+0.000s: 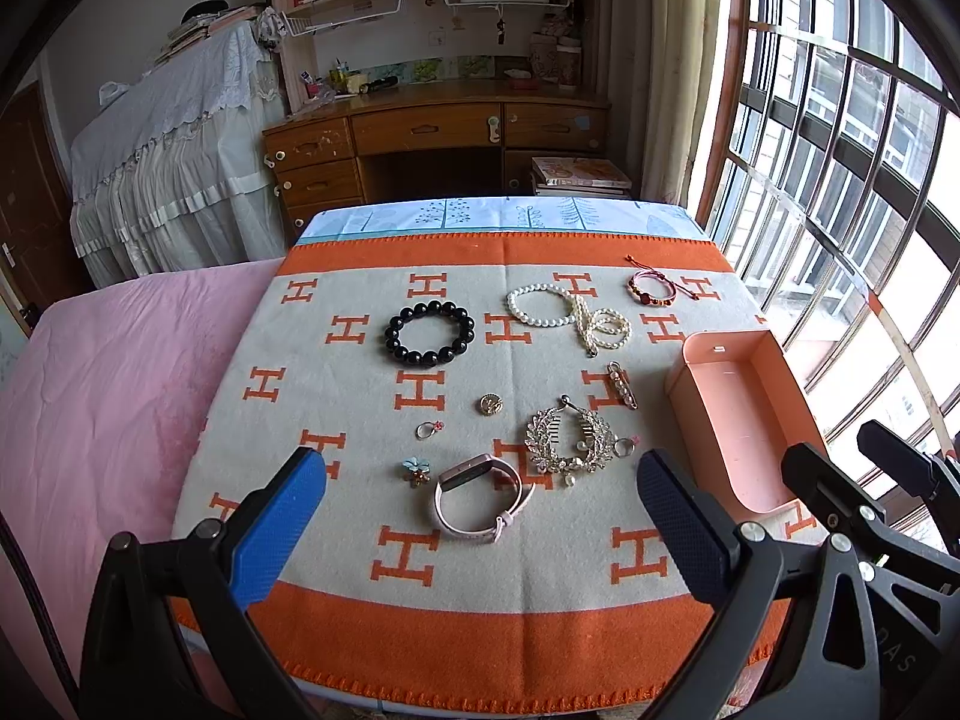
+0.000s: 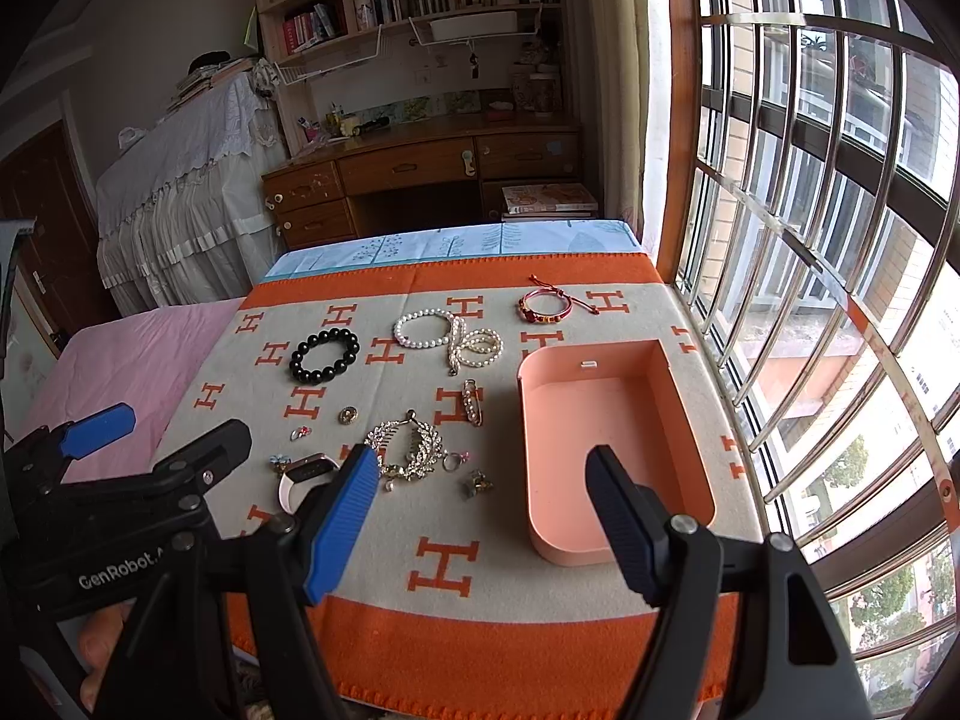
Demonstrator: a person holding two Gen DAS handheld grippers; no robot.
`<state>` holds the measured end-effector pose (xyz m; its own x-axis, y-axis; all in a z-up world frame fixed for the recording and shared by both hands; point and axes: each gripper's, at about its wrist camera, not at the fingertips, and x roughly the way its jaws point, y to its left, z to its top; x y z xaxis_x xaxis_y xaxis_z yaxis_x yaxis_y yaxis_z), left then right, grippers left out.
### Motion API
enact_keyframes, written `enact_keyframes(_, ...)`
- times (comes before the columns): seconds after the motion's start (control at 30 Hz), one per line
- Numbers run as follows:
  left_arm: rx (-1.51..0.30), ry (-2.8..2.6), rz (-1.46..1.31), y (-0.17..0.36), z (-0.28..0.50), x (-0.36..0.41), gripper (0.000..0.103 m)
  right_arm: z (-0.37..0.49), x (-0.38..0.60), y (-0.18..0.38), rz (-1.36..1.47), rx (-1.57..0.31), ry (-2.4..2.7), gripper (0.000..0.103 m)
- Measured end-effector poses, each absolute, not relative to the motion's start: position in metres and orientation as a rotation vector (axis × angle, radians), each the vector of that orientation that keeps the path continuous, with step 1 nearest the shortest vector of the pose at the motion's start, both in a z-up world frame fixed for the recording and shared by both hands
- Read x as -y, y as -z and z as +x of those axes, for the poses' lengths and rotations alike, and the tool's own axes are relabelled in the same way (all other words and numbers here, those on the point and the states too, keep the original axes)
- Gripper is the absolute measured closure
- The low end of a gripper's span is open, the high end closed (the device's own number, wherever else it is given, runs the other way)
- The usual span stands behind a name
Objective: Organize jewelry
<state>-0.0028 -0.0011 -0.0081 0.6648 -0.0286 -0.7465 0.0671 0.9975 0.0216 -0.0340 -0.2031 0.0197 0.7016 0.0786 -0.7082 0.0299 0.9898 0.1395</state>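
Jewelry lies spread on an orange-and-grey blanket (image 1: 480,630): a black bead bracelet (image 1: 429,333), pearl bracelets (image 1: 570,315), a red cord bracelet (image 1: 653,288), a rhinestone leaf comb (image 1: 570,441), a pink watch band (image 1: 480,498), a pearl pin (image 1: 622,384), small rings and brooches. An empty pink box (image 1: 741,420) stands at the right. My left gripper (image 1: 480,516) hovers open above the watch band. My right gripper (image 2: 483,510) hangs open between the leaf comb (image 2: 405,447) and the pink box (image 2: 606,444), holding nothing.
A pink bedspread (image 1: 108,408) lies left of the blanket. Window bars (image 2: 810,240) run close along the right edge. A wooden desk (image 1: 438,138) with bookshelves stands beyond the far edge, and a stack of books (image 1: 579,177) sits beside it.
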Motion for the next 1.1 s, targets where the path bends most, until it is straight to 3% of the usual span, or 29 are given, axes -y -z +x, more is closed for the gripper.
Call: enact_keyframes(1.1,-0.844,0.053,0.048,0.008,-0.0022,0.0018,0.001,-0.034,0.2012,-0.0194,0.141,-0.794,-0.026,0.031)
